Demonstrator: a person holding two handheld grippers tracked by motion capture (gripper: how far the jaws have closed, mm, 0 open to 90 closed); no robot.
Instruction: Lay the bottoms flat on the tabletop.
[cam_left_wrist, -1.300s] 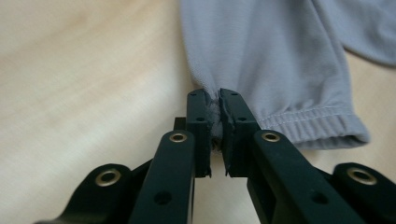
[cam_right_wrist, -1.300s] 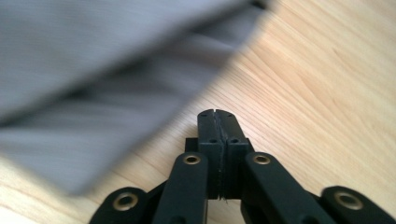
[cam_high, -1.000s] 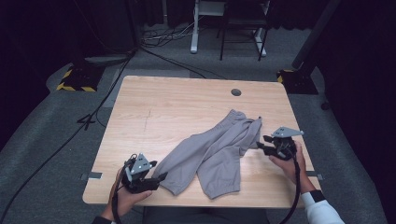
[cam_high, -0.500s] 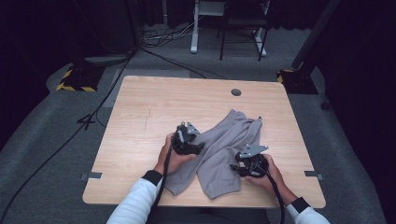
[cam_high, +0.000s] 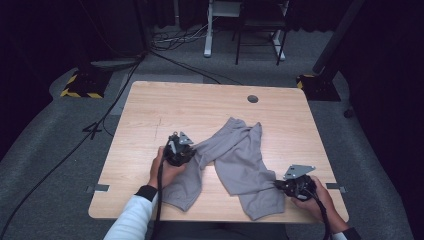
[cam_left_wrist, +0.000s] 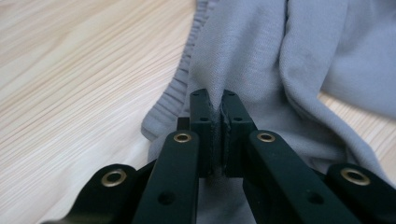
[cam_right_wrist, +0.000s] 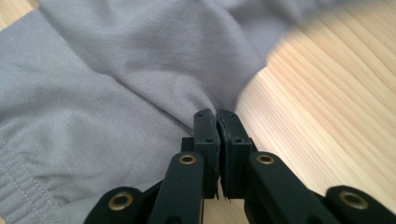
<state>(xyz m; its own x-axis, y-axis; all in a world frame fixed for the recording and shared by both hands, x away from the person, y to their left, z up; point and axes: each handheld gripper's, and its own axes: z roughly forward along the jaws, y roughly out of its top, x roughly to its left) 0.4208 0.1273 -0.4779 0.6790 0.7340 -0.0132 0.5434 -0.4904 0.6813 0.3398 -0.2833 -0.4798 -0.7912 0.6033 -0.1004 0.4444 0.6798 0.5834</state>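
Observation:
A grey garment (cam_high: 235, 160) with a ribbed elastic band lies crumpled on the wooden table (cam_high: 200, 110), spread in an upside-down V. My left gripper (cam_high: 191, 150) is at the garment's left part, shut on a fold of grey cloth (cam_left_wrist: 243, 56) just beside the ribbed band (cam_left_wrist: 180, 79). My right gripper (cam_high: 278, 185) is near the front right of the table, shut on the cloth's edge (cam_right_wrist: 154, 70) where it meets bare wood. In the left gripper view my left gripper (cam_left_wrist: 215, 95) pinches the fabric tight; in the right gripper view my right gripper (cam_right_wrist: 216, 114) does the same.
A round cable hole (cam_high: 252, 98) sits in the table's far side. Bare wood lies to the left and at the back. On the floor beyond are a white desk leg (cam_high: 207, 30), a chair (cam_high: 260, 25), cables and a yellow-black striped block (cam_high: 80, 86).
The left gripper went from the front left corner to the garment's middle, then drew back left. The right gripper came toward the front right edge. The cloth is pulled wider between them.

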